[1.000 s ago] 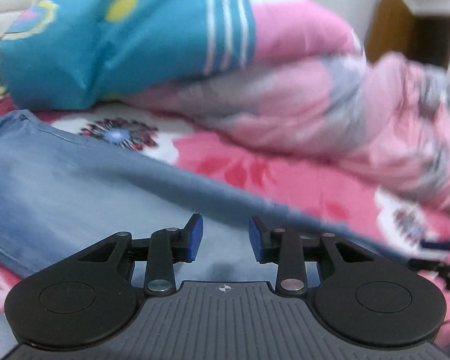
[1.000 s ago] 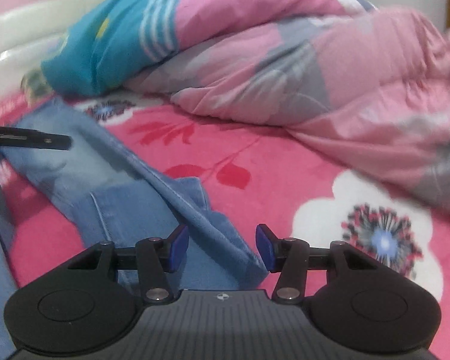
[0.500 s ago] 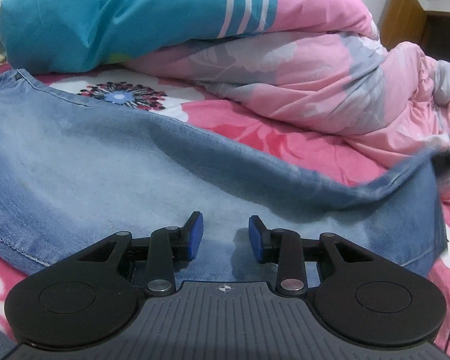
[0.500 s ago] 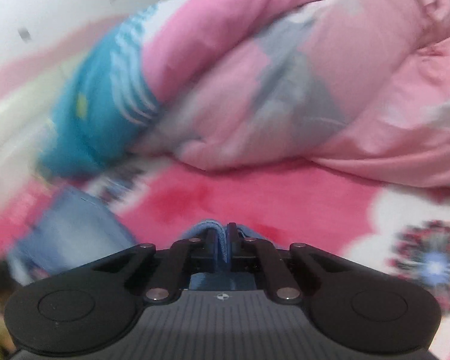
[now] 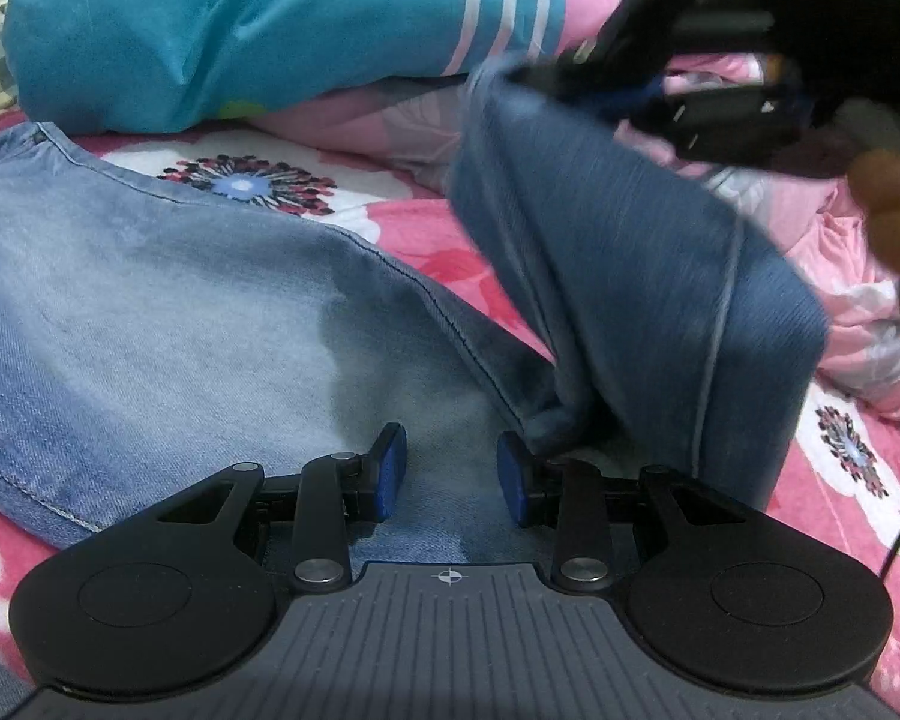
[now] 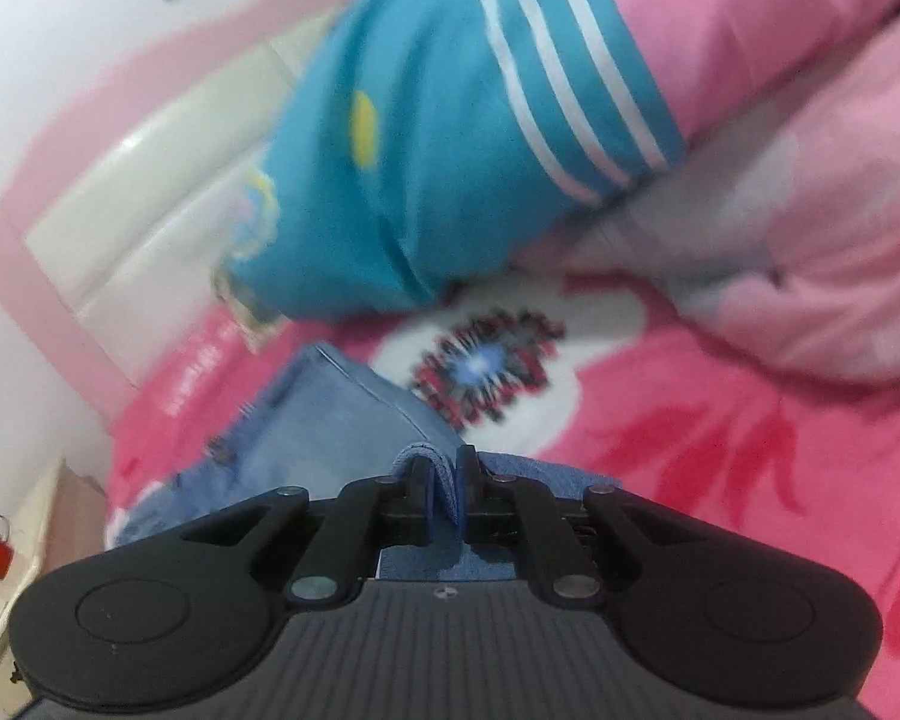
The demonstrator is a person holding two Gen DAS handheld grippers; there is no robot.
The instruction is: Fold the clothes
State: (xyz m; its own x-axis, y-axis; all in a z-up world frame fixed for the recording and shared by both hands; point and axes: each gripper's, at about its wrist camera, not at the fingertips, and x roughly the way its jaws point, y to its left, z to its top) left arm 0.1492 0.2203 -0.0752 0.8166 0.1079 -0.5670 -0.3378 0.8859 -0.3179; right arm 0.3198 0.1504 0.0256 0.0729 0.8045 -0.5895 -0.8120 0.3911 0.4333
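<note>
From the left wrist, our left tool (image 5: 450,474) sat partly apart over the jeans (image 5: 150,312) on the bed, gripping nothing. From the right wrist, our right tool (image 6: 443,495), jaws parting slightly, pinched a denim fold.

Left tool (image 5: 450,474) low, jaws apart – right tool (image 6: 444,495) raised, jaws easing apart, gripping cloth.

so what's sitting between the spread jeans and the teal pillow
In the left wrist view, only a strip of the pink floral bedsheet separates the jeans from the teal pillow.
</note>
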